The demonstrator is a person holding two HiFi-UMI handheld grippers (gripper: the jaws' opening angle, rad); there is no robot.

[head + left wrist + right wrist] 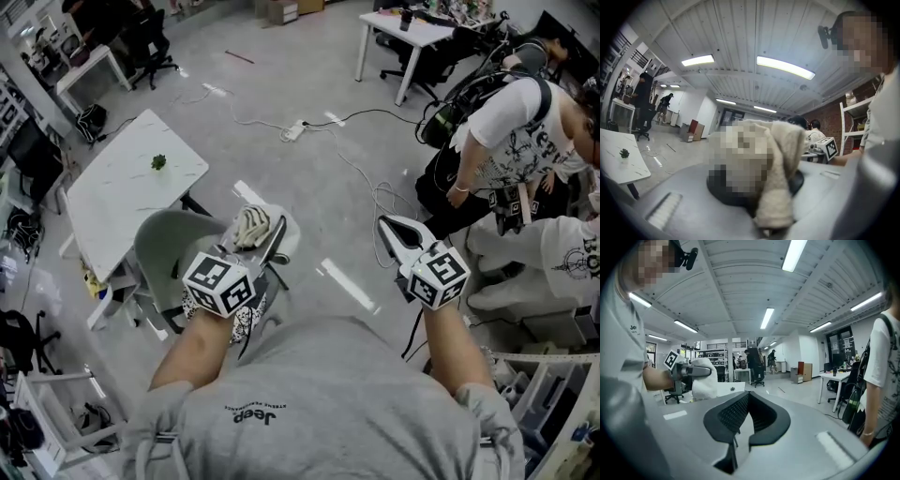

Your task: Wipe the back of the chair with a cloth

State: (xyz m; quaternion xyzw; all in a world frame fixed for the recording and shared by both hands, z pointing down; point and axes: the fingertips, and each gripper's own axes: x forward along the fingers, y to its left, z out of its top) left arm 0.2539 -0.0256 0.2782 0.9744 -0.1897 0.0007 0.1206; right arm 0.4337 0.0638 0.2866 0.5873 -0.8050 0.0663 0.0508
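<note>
Because the cream terry cloth (249, 226) looks soft, light and limp, I judge it will fold and slip easily, so it is best pinched in a thick bunch, with a loose part left free for wiping. It is taken exactly so now: the left gripper (261, 239) is clenched on a bunched part of it. In the left gripper view the cloth fills the space between the dark jaws and one fold hangs down in front. In the head view it is held above the grey plastic shell chair (164, 246), near the edge on the person's side; I cannot tell if it touches. The right gripper (747, 416) has its black ribbed jaws apart with nothing between them, well apart from the cloth, over the floor.
</note>
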